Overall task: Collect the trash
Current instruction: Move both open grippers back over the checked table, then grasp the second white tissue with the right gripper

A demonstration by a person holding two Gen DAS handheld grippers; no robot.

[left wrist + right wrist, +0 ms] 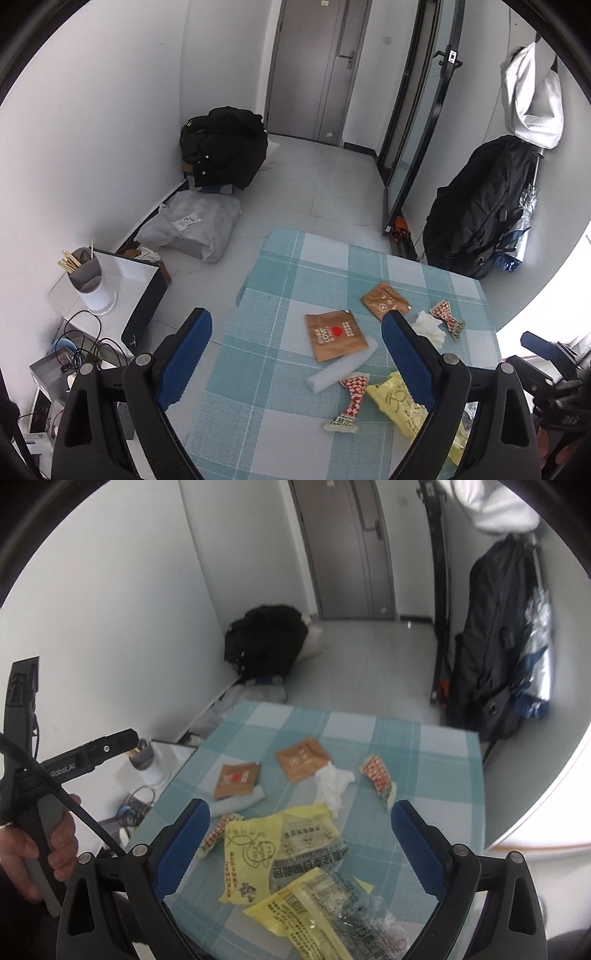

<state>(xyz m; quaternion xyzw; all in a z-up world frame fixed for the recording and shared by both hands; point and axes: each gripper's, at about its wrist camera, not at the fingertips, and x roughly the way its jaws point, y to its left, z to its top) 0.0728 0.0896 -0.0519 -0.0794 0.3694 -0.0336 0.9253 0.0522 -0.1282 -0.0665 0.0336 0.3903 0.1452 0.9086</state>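
Both fingers (417, 840) pairs spread wide and empty, poised above yellow wrapper (258, 845) on counter (436, 746), ready for pickup.

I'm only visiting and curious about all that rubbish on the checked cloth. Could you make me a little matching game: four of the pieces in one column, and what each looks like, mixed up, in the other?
Things:
1. brown packet with the red heart
2. crumpled tissue
3. yellow plastic bag
4. foam strip

Descriptions:
A. white, long and flat, partly under a packet
B. yellow with black print, nearest the right gripper
C. brown paper, flat
D. white, bunched up, beside the plainer brown packet

Pairs: 1-C, 2-D, 3-B, 4-A
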